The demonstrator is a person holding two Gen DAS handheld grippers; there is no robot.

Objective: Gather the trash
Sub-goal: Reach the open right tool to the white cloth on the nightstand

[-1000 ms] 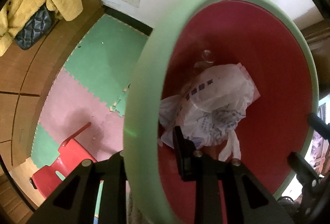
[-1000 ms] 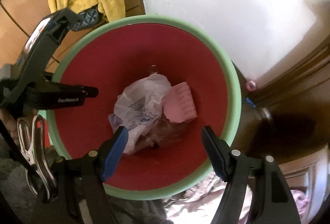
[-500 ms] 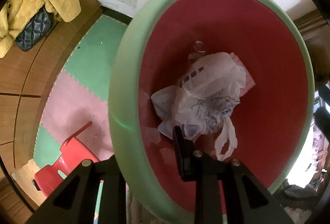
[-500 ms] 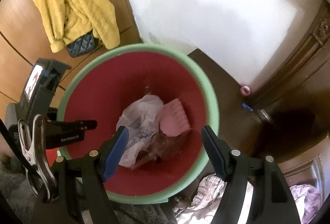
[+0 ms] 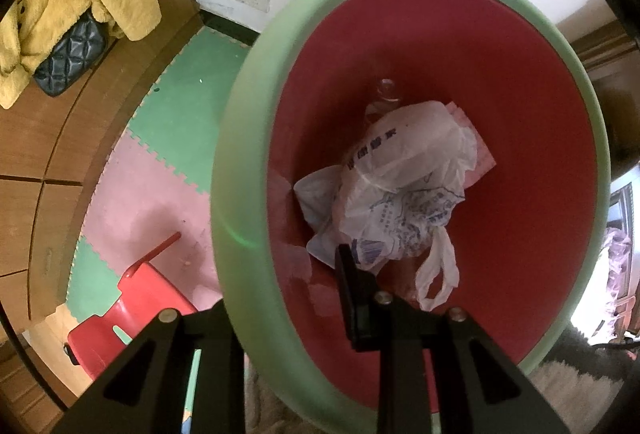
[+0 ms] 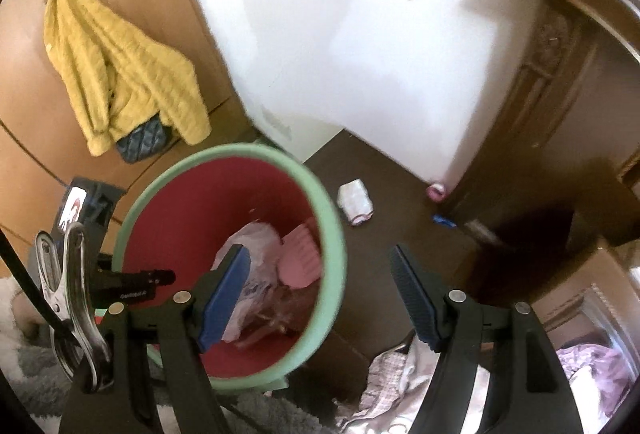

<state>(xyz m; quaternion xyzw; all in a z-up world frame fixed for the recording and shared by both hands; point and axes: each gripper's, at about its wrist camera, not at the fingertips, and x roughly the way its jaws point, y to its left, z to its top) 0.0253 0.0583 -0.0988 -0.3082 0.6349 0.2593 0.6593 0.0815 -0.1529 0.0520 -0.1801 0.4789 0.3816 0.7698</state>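
Note:
A red bin with a pale green rim (image 5: 240, 194) fills the left wrist view. My left gripper (image 5: 280, 286) is shut on that rim, one finger inside the bin and one outside. In the bin lie a crumpled white plastic bag with blue print (image 5: 404, 186) and a pink wrapper (image 5: 478, 158). In the right wrist view my right gripper (image 6: 320, 258) hangs open above the bin's rim (image 6: 332, 234), with nothing between its blue pads (image 6: 228, 286). My left gripper (image 6: 160, 277) shows at the bin's left side. On the dark floor lie a white crumpled wad (image 6: 355, 200), a small pink object (image 6: 436, 190) and a blue scrap (image 6: 443, 220).
A yellow jacket (image 6: 120, 74) and a dark quilted bag (image 6: 144, 144) hang on a wooden wardrobe at the left. A red plastic stool (image 5: 132, 314) stands on green and pink foam mats. Dark carved furniture (image 6: 560, 74) rises at the right. Clothes (image 6: 400, 374) lie near the bottom.
My right gripper has risen and drawn back from the bin, still open, so the floor to the right has come into view. The left gripper has kept its grip on the rim.

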